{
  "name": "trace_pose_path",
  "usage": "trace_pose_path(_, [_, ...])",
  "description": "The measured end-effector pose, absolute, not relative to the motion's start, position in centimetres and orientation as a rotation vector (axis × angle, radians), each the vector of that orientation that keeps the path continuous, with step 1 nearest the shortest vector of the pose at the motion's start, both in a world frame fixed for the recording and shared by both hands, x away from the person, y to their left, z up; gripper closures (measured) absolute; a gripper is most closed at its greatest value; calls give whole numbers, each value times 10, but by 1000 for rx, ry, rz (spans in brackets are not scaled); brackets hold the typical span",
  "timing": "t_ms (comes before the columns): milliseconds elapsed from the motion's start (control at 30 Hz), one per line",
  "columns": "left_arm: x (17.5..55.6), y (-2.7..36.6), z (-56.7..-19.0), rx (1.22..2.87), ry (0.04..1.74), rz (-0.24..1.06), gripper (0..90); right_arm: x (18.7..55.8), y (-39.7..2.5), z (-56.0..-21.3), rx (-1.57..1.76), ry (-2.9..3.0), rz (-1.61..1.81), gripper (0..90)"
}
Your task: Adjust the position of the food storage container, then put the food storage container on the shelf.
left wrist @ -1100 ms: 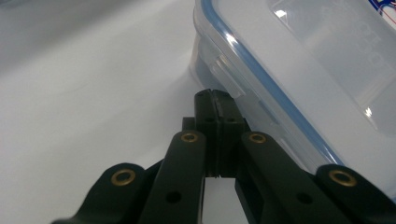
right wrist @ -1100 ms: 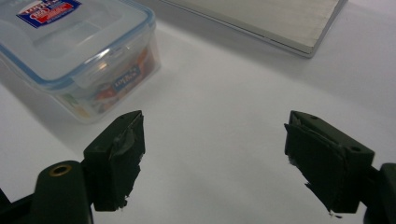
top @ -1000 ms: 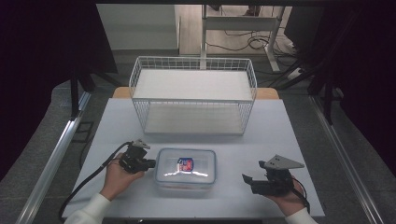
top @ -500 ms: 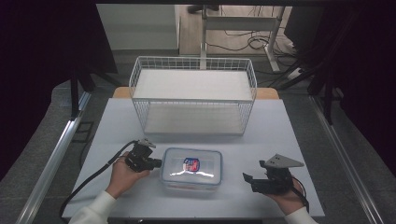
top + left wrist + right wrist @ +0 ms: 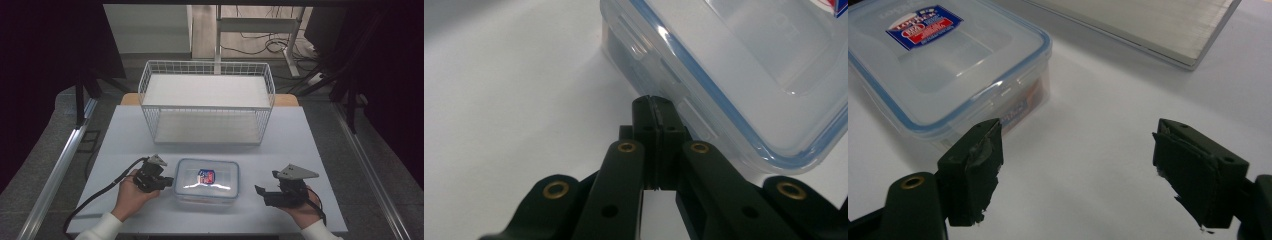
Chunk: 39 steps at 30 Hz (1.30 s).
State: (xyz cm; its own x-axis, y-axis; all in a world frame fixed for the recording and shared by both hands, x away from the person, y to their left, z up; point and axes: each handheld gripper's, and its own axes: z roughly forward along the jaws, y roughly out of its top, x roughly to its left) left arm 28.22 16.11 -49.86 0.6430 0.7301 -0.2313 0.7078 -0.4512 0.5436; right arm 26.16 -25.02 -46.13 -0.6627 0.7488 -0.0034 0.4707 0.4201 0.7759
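In the high view, a clear rectangular plastic box with a blue-rimmed snap lid and a red-and-blue label (image 5: 207, 183) lies flat near the front edge of the white table (image 5: 320, 150), between the two hands. The left gripper (image 5: 167, 181) sits just beside the box's left end, its tips at the box wall. The right gripper (image 5: 260, 192) rests on the table to the right of the box, apart from it. Behind the box, well apart, stands a white wire basket (image 5: 207, 102).

In the left gripper view, the left gripper (image 5: 655, 102) has its black jaws pressed together with nothing between them, the tips touching or nearly touching the side latch of the box (image 5: 744, 65); I cannot tell which.

In the right gripper view, the right gripper (image 5: 1077, 150) has its jaws spread wide over bare table, holding nothing. The box (image 5: 943, 65) lies just beyond the left jaw, lid on.
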Motion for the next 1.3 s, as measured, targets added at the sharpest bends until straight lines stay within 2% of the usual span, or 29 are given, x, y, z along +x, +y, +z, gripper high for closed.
trace_pose_path(267, [282, 157, -499, 2231, 1091, -13, 900, 264, -249, -461, 1049, 2331, 1106, 200])
trace_pose_path(433, [284, 166, -494, 2214, 1103, 40, 900, 263, -250, -460, 1055, 2319, 1113, 200])
trace_pose_path(533, [283, 182, -487, 2127, 1146, 95, 892, 263, -251, -461, 1061, 2319, 1119, 200])
trace_pose_path(633, [281, 190, -484, 2077, 1172, 122, 791, 263, -250, -461, 1067, 2320, 1122, 199])
trace_pose_path(800, [275, 203, -475, 1928, 1220, 160, 443, 264, -248, -462, 1077, 2327, 1153, 199])
trace_pose_path(900, [275, 204, -474, 1909, 1224, 141, 320, 266, -246, -462, 1087, 2331, 1189, 196])
trace_pose_path(1133, [276, 198, -475, 1865, 1223, 42, 162, 269, -236, -459, 1138, 2318, 1243, 180])
trace_pose_path(1300, [278, 194, -480, 1852, 1215, -16, 136, 273, -233, -460, 1193, 2340, 1266, 178])
